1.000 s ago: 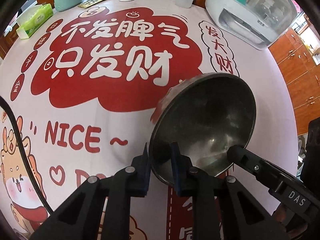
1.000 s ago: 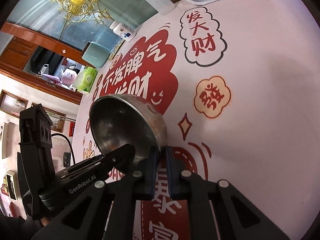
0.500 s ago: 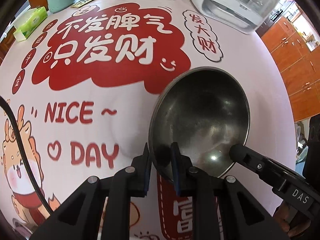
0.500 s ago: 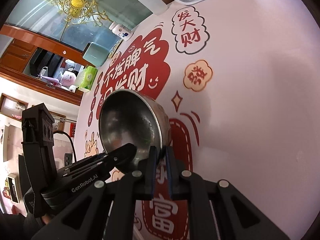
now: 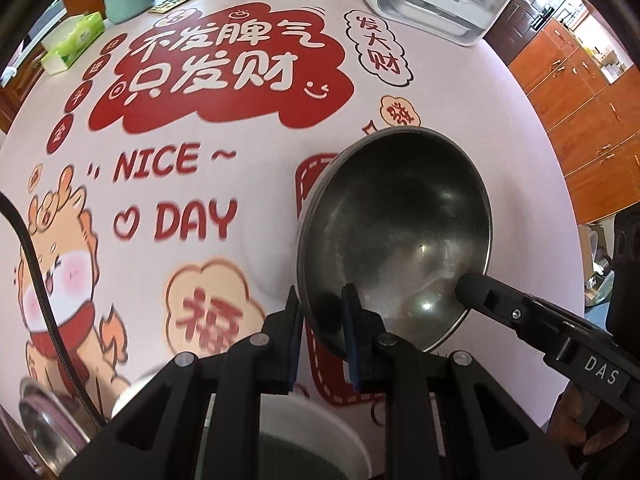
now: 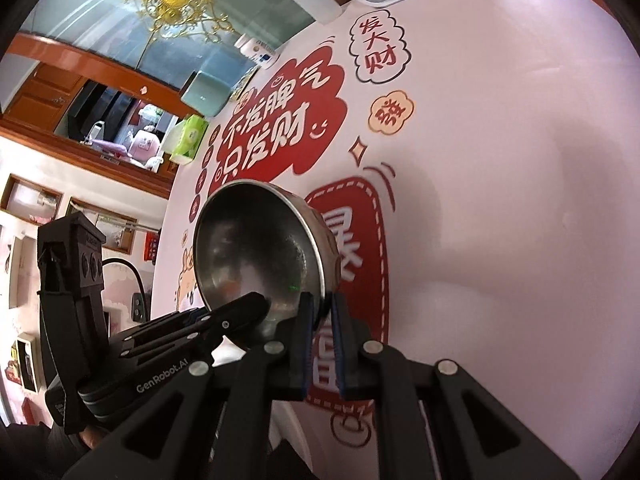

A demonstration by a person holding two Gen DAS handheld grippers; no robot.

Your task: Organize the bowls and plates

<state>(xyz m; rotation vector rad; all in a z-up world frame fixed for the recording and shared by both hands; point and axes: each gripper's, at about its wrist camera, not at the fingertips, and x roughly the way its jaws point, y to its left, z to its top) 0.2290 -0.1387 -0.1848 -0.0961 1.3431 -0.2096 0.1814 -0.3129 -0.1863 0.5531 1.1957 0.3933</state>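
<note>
Above the printed surface [image 5: 248, 272], a dull, scuffed steel bowl [image 5: 400, 232] hangs tilted, its rim clenched by left gripper [image 5: 322, 312] and right gripper [image 6: 320, 316].

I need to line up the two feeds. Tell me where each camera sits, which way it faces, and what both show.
Left wrist: rides the left gripper, aimed steeply down at the tablecloth; its jaws clamp the steel bowl's near rim, right gripper entering from the right.
Right wrist: rides the right gripper, angled down across the table toward the room; left gripper at left.
Shared: the bowl, the red-printed cloth, both grippers.
</note>
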